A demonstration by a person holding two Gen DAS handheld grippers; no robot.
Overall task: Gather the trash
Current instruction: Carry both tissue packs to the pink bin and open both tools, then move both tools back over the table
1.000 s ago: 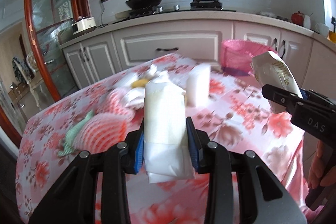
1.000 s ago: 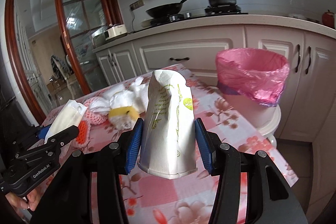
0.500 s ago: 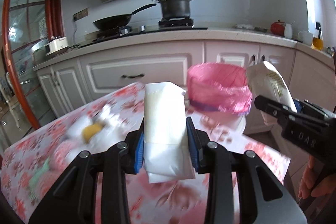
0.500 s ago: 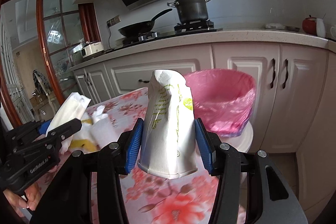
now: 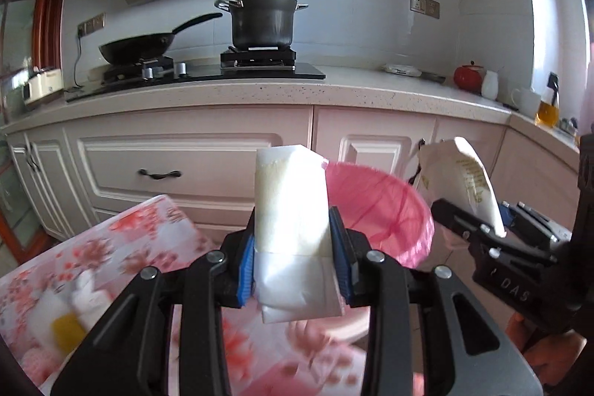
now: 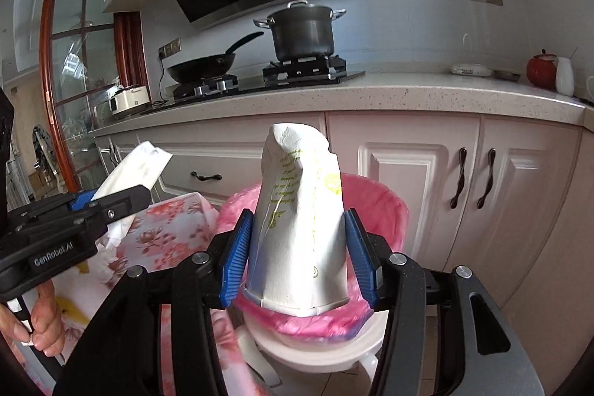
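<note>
Left tool: blue pads clamped on the sides of a white paper packet, which stands upright between them; also seen from the right wrist view as a black arm at the left edge, the packet sticking up and forward from it
Right tool: blue pads pressed against both flanks of a crushed white paper cup with green print, held rim-down and crumpled end up; in the left wrist view it enters from the right, the cup leaning over its black arm
Bin: white, lined with a pink bag; it stands on the floor in front of the cabinets, just beyond the corner of the desk; both held items sit in front of its mouth as the cameras see them, the cup nearest
Desk: covered by a cloth with red flowers; blurred white scraps and a yellow piece lie on it at lower left
Person: a hand grips the left tool's handle; fingers show under the right tool
Background: kitchen worktop with a lidded pot and a frying pan on the hob; a red jar farther right
</note>
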